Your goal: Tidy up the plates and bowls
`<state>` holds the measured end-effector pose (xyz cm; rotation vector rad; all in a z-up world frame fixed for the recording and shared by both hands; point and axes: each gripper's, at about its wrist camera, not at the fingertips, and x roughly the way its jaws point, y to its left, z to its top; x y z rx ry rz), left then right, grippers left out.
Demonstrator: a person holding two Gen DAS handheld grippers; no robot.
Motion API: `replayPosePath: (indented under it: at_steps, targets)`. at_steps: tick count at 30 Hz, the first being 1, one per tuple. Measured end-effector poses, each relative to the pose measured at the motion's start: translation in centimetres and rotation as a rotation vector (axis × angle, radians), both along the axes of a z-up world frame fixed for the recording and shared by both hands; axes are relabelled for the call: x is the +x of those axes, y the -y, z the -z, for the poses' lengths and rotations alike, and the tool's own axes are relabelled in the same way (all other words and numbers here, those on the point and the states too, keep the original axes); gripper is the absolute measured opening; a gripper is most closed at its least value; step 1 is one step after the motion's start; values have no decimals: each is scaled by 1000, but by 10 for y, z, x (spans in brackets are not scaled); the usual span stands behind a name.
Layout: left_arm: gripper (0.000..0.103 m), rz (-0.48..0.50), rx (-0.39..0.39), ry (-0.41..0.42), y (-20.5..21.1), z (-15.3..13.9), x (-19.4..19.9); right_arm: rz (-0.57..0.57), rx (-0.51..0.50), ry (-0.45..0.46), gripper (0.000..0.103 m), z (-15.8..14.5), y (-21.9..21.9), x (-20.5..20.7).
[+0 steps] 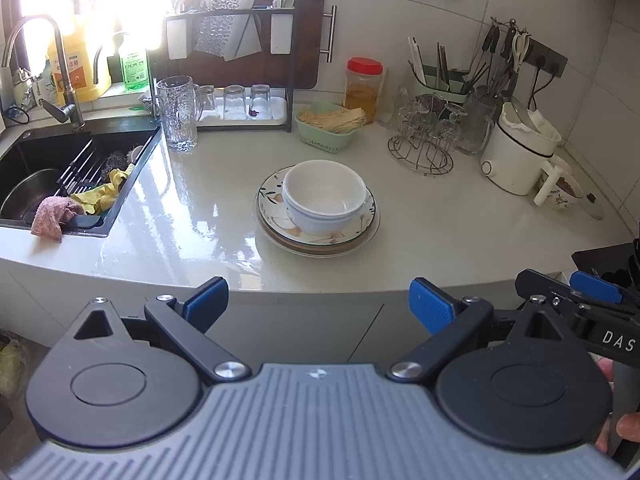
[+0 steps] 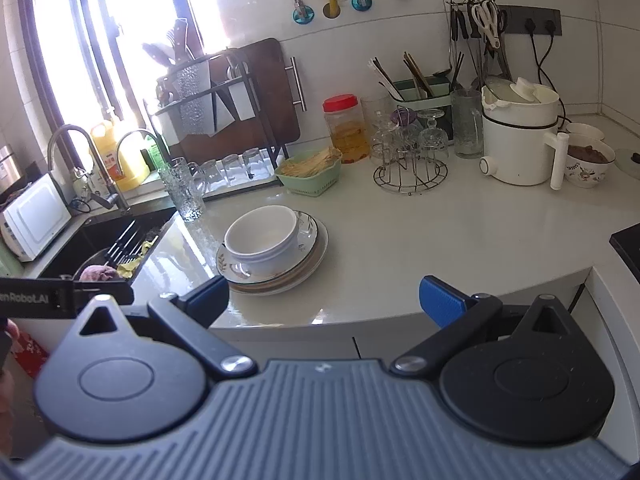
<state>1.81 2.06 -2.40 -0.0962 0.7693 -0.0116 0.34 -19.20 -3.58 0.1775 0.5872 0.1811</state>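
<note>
A white bowl (image 1: 325, 197) (image 2: 262, 241), stacked in another white bowl, sits on a floral plate (image 1: 272, 200) (image 2: 308, 230) that tops a small stack of plates in the middle of the pale counter. My left gripper (image 1: 318, 300) hangs open in front of the counter's edge, well short of the stack, nothing between its blue pads (image 1: 430, 306). My right gripper (image 2: 326, 300) is open too, held off the front edge, with the stack ahead to its left. In the left wrist view the right gripper (image 1: 592, 292) shows at the right border.
A black sink (image 1: 60, 176) with cloths and a pot lies left. A tall glass mug (image 1: 178, 114), a dish rack with glasses (image 1: 240, 100), a green basket (image 1: 328, 128), a red-lidded jar (image 1: 363, 88), a wire glass stand (image 1: 424, 140) and a white cooker (image 1: 518, 152) line the back.
</note>
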Motion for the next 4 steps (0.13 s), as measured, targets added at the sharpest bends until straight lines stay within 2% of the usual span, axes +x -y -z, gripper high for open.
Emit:
replayPosePath:
  at_steps: [4]
  targets:
    - [99,-6,11,-3,2,-6,1,-12,4,-9,103,-2,2,2]
